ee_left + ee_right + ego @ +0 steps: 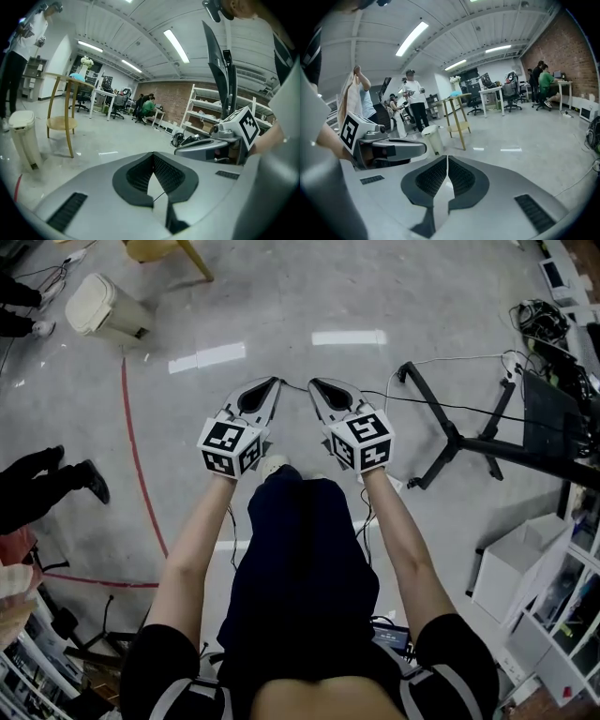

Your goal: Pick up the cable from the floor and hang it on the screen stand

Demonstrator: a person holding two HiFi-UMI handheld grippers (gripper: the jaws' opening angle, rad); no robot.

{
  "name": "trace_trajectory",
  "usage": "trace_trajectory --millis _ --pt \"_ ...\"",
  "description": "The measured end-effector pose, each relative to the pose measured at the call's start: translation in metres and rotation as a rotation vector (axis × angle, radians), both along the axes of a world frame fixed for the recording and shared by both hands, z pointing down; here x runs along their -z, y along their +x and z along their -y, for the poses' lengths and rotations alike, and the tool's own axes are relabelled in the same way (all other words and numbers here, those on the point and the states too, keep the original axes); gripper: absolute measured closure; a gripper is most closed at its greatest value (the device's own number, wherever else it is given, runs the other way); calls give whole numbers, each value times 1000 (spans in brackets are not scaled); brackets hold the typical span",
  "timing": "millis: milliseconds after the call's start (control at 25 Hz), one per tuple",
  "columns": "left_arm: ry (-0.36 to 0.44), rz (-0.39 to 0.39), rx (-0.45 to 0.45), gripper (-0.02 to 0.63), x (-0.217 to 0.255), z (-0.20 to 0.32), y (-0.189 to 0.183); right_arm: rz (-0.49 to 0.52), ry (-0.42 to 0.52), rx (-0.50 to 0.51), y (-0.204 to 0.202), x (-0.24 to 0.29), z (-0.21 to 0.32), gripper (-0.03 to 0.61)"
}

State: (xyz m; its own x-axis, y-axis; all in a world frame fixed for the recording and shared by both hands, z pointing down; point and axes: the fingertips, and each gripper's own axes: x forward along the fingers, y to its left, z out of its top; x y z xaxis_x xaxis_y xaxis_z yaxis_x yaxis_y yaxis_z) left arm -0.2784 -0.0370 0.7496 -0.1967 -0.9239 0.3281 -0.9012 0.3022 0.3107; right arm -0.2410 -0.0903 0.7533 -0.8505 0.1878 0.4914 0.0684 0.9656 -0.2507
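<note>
In the head view my two grippers are held side by side over the grey floor, tips pointing away from me. A thin black cable (294,389) sags between the two tips and runs on right, taut, toward the black screen stand (452,433). My left gripper (278,382) is shut, and the left gripper view shows the cable (160,196) crossing the slit behind its pads. My right gripper (312,383) is shut too. Its own view shows no cable between the pads (432,176), so I cannot tell whether it pinches the cable.
A dark screen (553,418) sits on the stand at right, with a cable bundle (539,320) beyond it. White boxes and shelves (511,568) fill the lower right. A cream bin (103,306), a wooden stool (169,249) and a person's legs (47,484) are at left.
</note>
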Motion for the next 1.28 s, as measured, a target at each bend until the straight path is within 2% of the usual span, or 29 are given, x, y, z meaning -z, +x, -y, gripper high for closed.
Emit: trace_trajectory --millis 480,680,1120,1160,1240,1280 --pt "-45 -73 37 606 -172 15 -15 -68 -2 88 -23 -175 13 555" --pt "-67 -56 38 606 -232 20 -29 -98 -10 165 -42 -241 8 555" --pt "-104 -67 48 606 -351 24 -65 -194 42 316 -79 -376 18 549" --pt "-105 -68 45 606 -360 26 -66 -216 36 332 -81 -389 18 533" --pt "-107 -63 37 606 -377 28 -67 -264 22 371 -82 -415 14 442" --pt "-108 -63 32 606 -385 28 -67 -283 19 387 -82 -427 11 422"
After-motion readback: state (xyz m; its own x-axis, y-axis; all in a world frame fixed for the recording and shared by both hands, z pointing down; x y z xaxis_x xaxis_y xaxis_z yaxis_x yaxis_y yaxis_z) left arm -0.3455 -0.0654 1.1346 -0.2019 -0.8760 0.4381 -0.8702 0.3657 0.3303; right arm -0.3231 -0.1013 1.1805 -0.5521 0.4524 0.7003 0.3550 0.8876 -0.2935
